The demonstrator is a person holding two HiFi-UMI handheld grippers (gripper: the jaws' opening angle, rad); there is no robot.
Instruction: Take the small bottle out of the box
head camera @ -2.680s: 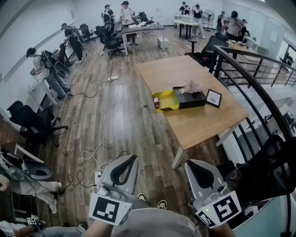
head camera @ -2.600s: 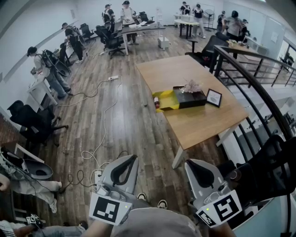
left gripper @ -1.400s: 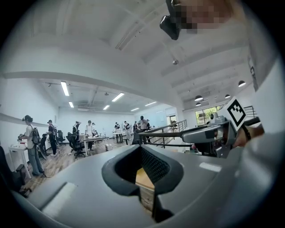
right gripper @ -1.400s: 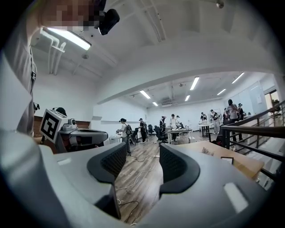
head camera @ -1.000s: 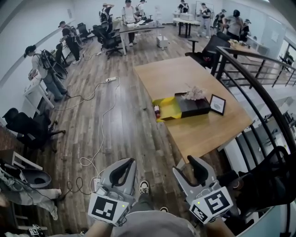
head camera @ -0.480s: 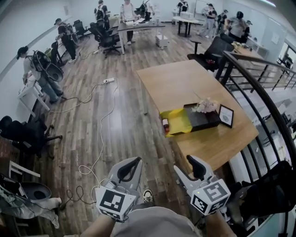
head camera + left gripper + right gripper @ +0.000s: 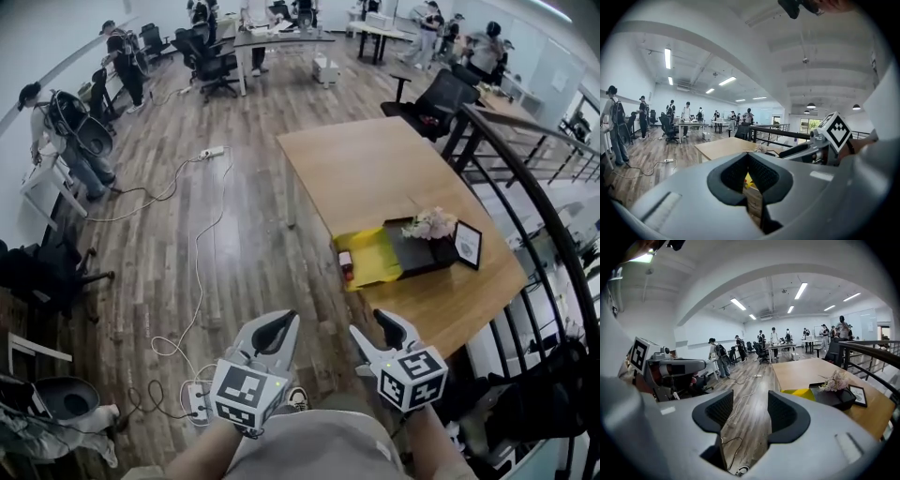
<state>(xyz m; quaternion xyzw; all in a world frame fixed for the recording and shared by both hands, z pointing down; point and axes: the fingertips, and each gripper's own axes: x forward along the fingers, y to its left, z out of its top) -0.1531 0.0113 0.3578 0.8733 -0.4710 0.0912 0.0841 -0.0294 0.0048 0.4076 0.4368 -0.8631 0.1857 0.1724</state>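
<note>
Small bottle (image 7: 346,265) lying in yellow box (image 7: 373,255) (label unreadable); left tongs (image 7: 284,323) together; right tongs (image 7: 372,328) apart, empty.

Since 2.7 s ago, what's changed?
The person walked toward the table, so the box and bottle sit nearer in the head view. The right gripper opened its jaws. The left gripper stays shut and empty. The bottle is still in the box, untouched.
</note>
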